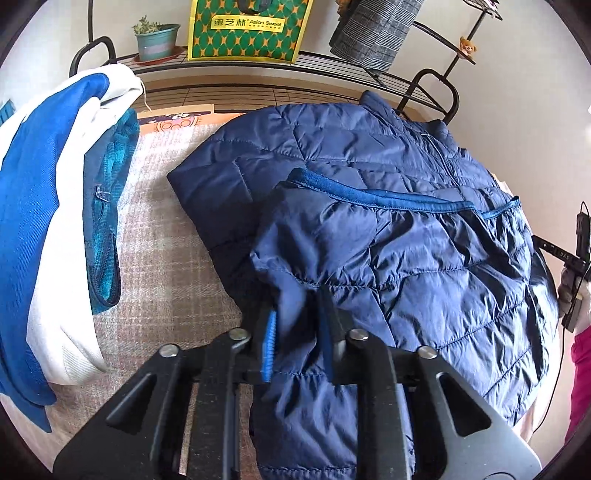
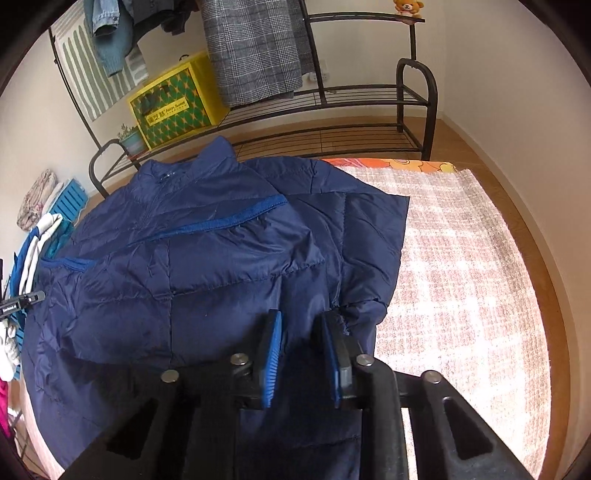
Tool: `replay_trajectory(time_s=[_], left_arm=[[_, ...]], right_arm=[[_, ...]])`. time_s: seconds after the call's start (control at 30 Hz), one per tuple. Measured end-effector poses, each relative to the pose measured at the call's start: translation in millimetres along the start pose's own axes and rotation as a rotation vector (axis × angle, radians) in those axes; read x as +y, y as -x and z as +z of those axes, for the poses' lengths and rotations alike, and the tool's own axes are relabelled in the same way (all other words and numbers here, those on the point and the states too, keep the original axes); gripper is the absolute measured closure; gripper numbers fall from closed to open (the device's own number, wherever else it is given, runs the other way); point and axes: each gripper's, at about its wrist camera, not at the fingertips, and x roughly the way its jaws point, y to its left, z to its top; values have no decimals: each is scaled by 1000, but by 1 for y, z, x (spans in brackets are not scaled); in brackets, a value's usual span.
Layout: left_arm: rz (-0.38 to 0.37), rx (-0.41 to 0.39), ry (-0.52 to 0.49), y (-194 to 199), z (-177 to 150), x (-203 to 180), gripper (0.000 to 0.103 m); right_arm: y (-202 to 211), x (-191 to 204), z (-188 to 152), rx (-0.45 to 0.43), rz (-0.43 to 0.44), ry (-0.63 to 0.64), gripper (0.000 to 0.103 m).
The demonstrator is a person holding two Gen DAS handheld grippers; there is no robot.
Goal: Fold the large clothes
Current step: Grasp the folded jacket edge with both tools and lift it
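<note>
Left gripper [image 1: 295, 325]: pads clamped on navy puffer jacket [image 1: 424, 229] fabric, 6 o'clock. Jacket spread on checked blanket [image 1: 173, 258], centre. Right gripper [image 2: 301, 343]: pads pinching jacket fold, 6 o'clock; bare blanket toward 3 o'clock.

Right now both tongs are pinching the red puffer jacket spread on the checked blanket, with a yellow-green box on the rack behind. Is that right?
Only the colour is wrong: the puffer jacket is navy blue, not red, as both wrist views show. The left tongs and right tongs do each pinch its fabric, it lies on the checked blanket, and the yellow-green box sits on the rack behind.
</note>
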Motion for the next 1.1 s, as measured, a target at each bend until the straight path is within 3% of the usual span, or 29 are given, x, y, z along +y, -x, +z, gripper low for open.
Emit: replay_trajectory(time_s=[0.03, 0.07, 0.3, 0.63, 0.83, 0.97, 1.1], left_arm=[[6, -10, -8, 1, -1, -2, 95], [13, -24, -17, 3, -2, -3, 97], [77, -136, -103, 34, -1, -16, 101], [107, -270, -134, 72, 44, -22, 101], [143, -317, -85, 52, 102, -14, 101], [174, -314, -43, 18, 137, -7, 101], [244, -267, -45, -32, 148, -3, 101]], right_arm=[[0, 2, -1, 4, -7, 9, 99], [1, 5, -2, 3, -13, 17, 100], [21, 19, -2, -33, -97, 56, 102], [78, 28, 35, -214, -192, 77, 103], [52, 26, 81, -254, -260, 57, 103], [18, 26, 107, -254, -313, 51, 103], [-28, 21, 112, -203, -361, 49, 103]])
